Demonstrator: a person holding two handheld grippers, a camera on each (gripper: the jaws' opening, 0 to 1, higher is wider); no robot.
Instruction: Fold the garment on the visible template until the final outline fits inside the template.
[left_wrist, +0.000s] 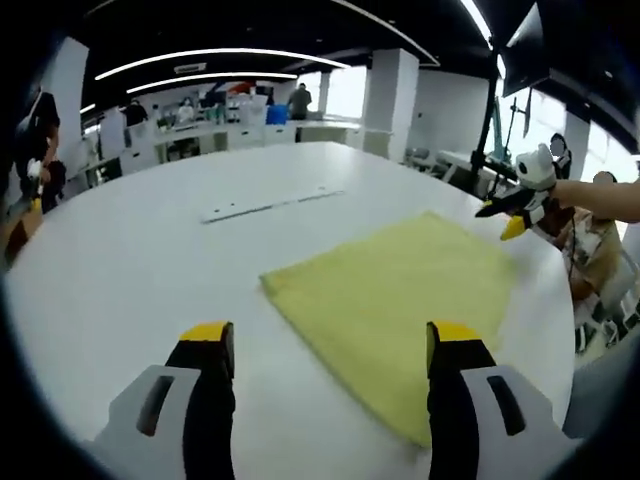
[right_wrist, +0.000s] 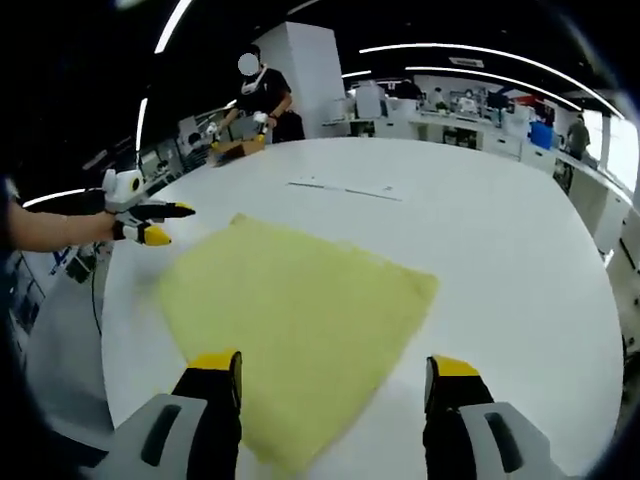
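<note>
A yellow garment (left_wrist: 400, 290) lies flat as a folded rectangle on the round white table (left_wrist: 150, 260). My left gripper (left_wrist: 330, 335) hovers open over the garment's near left corner, with nothing between its jaws. In the left gripper view the right gripper (left_wrist: 510, 215) hangs at the garment's far right edge, on a bare arm. In the right gripper view the garment (right_wrist: 290, 320) spreads just ahead of my open right gripper (right_wrist: 333, 365), whose left jaw is over the cloth. The left gripper (right_wrist: 165, 222) floats past the cloth's left corner, above the table (right_wrist: 500, 260).
A thin pale strip (left_wrist: 270, 203) (right_wrist: 345, 188) lies on the table beyond the garment. A person (right_wrist: 265, 95) works with a brown box (right_wrist: 238, 150) at the table's far side. Another person (left_wrist: 590, 250) sits off the right edge. Benches and people fill the background.
</note>
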